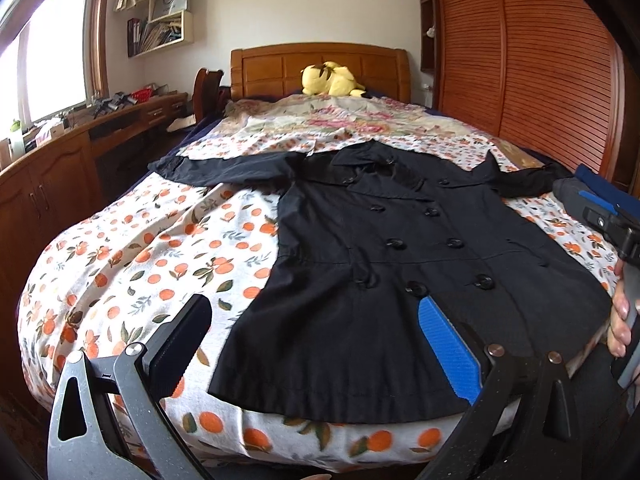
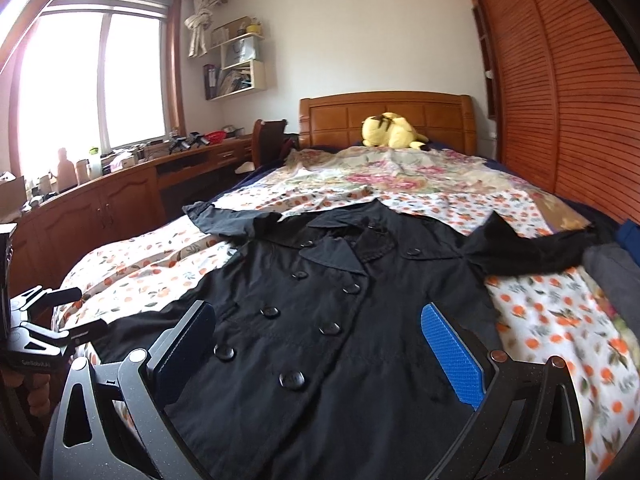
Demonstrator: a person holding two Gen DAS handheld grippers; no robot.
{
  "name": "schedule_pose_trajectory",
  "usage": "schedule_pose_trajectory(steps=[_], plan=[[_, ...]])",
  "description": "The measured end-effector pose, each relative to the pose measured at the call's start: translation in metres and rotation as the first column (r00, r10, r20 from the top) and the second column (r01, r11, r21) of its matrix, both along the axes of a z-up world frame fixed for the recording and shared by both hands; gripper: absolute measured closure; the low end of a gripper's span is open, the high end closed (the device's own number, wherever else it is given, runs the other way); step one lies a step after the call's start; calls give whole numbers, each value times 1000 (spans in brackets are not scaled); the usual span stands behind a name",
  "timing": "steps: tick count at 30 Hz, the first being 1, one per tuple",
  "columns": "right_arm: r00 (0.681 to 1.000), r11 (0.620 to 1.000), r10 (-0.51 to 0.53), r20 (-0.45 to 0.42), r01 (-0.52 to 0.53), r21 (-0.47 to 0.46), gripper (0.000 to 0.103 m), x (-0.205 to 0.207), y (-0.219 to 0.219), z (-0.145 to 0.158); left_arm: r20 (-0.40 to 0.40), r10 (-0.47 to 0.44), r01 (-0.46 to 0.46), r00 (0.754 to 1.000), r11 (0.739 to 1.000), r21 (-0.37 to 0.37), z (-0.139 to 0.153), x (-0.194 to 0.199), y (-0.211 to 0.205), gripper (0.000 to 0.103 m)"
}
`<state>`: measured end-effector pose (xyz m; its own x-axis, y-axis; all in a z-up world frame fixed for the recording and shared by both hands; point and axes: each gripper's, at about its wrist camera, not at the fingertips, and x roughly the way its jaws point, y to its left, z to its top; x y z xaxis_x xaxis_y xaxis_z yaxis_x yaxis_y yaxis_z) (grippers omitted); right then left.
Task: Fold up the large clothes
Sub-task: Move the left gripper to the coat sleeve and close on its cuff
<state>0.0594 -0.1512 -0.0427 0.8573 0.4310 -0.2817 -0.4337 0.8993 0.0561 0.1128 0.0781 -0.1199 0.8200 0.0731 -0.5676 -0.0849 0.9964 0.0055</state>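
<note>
A black double-breasted coat (image 1: pixel 384 248) lies flat and face up on the bed, sleeves spread to both sides, hem toward me. It also shows in the right wrist view (image 2: pixel 340 320). My left gripper (image 1: pixel 316 320) is open and empty, hovering above the coat's hem near the foot of the bed. My right gripper (image 2: pixel 320 328) is open and empty, hovering over the coat's lower front. The right gripper also shows at the right edge of the left wrist view (image 1: pixel 616 220), held by a hand.
The bed has an orange-print sheet (image 1: pixel 140 248) and a floral blanket (image 1: pixel 340 120) farther up. A yellow plush toy (image 1: pixel 330 80) sits by the wooden headboard. A wooden desk (image 1: pixel 60 168) runs along the left; a slatted wardrobe (image 1: pixel 520 60) stands right. Dark folded clothes (image 2: pixel 616 264) lie at right.
</note>
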Motion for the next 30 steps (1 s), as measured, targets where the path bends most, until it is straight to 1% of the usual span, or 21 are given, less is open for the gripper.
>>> schedule_pose_trajectory(steps=[2,5,7,9,12,14,16,18,20,22,25,28,30], plan=[[1000,1000,30,-5,-30,1,1,19,11,0,-17,17,-17,1000,1000,3,-4,4,9,0],[996,997,79,-28,-79,1,1,46,27,0,-27,51,-50,998,998,37,-7,11,20,0],[994,995,98,-42,-99,-18,1,66,43,0,-37,85,-83,996,995,51,-10,18,30,0],[994,994,101,-50,-103,-41,1,86,57,-1,-53,99,-98,994,995,33,-13,29,44,0],[992,992,99,-82,-105,-71,1,111,79,-5,-60,77,-77,995,997,-9,-14,45,65,0],[989,990,96,-116,-107,-94,1,129,92,-11,-66,54,-55,996,999,0,-15,62,79,1],[985,987,96,-141,-113,-117,1,141,104,-16,-76,38,-37,996,999,10,-17,80,93,5],[985,982,87,-149,-110,-154,1,153,114,-19,-83,21,-21,996,1000,-2,-18,98,109,8],[984,977,77,-160,-107,-187,1,162,122,-26,-95,15,-14,995,1000,2,-20,118,125,11],[980,973,78,-184,-116,-201,1,163,127,-31,-108,12,-9,994,1000,20,-23,140,140,16],[977,969,84,-196,-126,-214,1,164,131,-36,-129,19,-15,991,999,33,-28,170,161,22],[975,970,86,-205,-129,-208,1,167,133,-36,-143,16,-9,990,999,48,-31,199,178,23],[973,972,84,-214,-127,-197,1,170,132,-36,-154,18,-12,988,999,40,-33,224,189,24]])
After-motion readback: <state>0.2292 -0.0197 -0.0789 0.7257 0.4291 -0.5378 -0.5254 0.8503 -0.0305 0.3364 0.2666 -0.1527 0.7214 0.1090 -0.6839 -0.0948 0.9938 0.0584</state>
